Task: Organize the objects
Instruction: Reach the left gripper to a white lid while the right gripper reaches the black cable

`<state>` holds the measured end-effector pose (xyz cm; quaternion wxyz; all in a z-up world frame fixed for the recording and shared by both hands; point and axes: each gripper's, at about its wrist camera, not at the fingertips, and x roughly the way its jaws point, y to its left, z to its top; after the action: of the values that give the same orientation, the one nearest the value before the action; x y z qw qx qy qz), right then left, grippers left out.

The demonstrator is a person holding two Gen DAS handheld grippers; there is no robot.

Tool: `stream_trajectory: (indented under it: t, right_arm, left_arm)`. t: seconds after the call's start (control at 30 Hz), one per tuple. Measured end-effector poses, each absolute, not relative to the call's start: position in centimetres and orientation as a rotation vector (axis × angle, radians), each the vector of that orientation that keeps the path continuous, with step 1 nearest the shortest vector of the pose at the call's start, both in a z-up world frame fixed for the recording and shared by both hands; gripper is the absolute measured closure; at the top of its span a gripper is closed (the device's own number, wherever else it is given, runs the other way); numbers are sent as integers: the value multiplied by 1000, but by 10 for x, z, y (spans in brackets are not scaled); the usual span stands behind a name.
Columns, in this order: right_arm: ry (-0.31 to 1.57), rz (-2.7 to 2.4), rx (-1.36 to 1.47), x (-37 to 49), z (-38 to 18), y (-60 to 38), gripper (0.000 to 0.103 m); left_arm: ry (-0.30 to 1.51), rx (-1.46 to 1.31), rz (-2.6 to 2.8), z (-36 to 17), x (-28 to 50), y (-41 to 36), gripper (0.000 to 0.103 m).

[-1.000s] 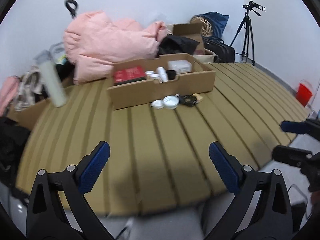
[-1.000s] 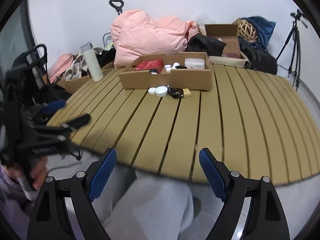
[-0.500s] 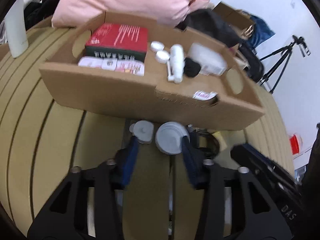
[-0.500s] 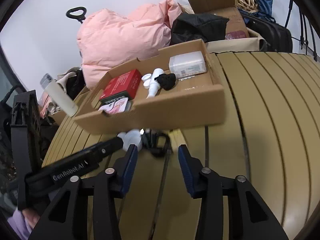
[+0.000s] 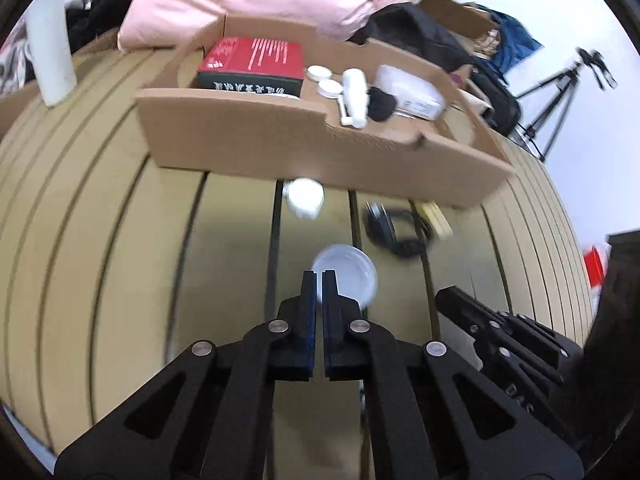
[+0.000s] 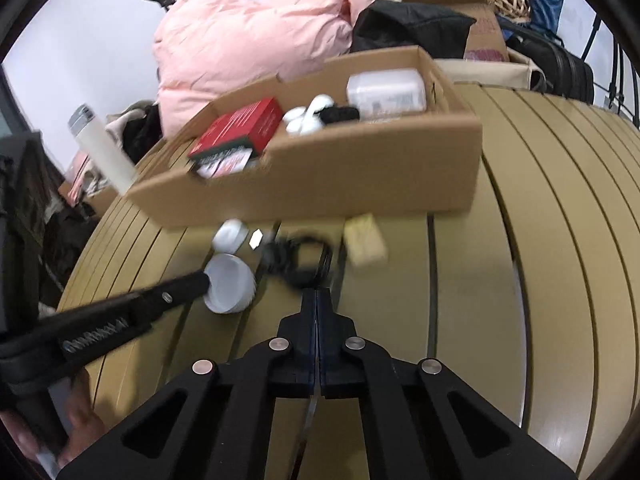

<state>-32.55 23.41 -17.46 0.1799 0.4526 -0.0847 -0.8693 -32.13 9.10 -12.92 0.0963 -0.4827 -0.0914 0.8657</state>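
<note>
My left gripper is shut on the near rim of a white round bowl on the slatted table. From the right wrist view, the left gripper meets the bowl at its left edge. My right gripper is shut on a thin black strap whose loop lies just ahead; a strip of it hangs below the jaws. In the left wrist view the right gripper reaches in from the lower right, near the strap. A small white jar and a tan block lie by the cardboard tray.
The tray holds a red box, white jars, a white tube, a black item and a clear case. A white bottle stands at the far left. A pink jacket, bags and a tripod crowd the back.
Both grippers went from wide open to shut while moving forward and down to the items in front of the tray. The white bowl now sits nearer me, apart from the small jar.
</note>
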Motion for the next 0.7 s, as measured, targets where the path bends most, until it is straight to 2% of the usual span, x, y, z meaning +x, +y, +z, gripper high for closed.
stream_trajectory:
  t: [0.17,0.2,0.23,0.27,0.3,0.33,0.37,0.43,0.47,0.5,0.57,0.6,0.63,0.7]
  right_arm:
    - [-294,-2462,1228,-281,-163,245,102]
    - [-297,-2480,1204,-277,-158,247,101]
    - [-284,-2490,1195,-276,-155,248,101]
    - [-266,-2491,1186,-276,-150,248,101]
    - [-243,-2491,1170,-278,-144,247,101]
    - [-223,-2492,1151,-279,-138,246,101]
    - [-206,-2491,1122,-281,-133,245,100]
    - [-151,-2479,1089,-291,-125,240,87]
    - [-126,-2471,1083,-297,-124,238,69]
    - [-102,-2452,1079,-305,-123,235,41]
    - [-87,-2428,1076,-321,-124,231,10]
    - [-78,-2419,1071,-331,-125,229,10]
    - [-59,-2411,1078,-339,-128,226,10]
    - [7,-2394,1103,-356,-136,220,10]
  left_arm:
    - [-198,-1396,2555,-121,-284,80,102]
    - [-176,-1392,2569,-121,-283,80,93]
    - [-158,-1395,2570,-121,-283,81,77]
    - [-157,-1388,2559,-121,-285,83,66]
    - [-162,-1357,2541,-121,-286,86,47]
    - [-158,-1334,2546,-120,-287,88,42]
    - [-143,-1316,2561,-121,-290,90,41]
    - [-93,-1308,2568,-126,-303,99,41]
    - [-84,-1316,2558,-131,-312,103,41]
    - [-78,-1335,2553,-135,-319,106,41]
    - [-77,-1358,2531,-146,-332,110,42]
    - [-57,-1367,2538,-150,-335,112,49]
    - [-34,-1375,2558,-153,-337,112,65]
    - [18,-1343,2597,-153,-336,109,66]
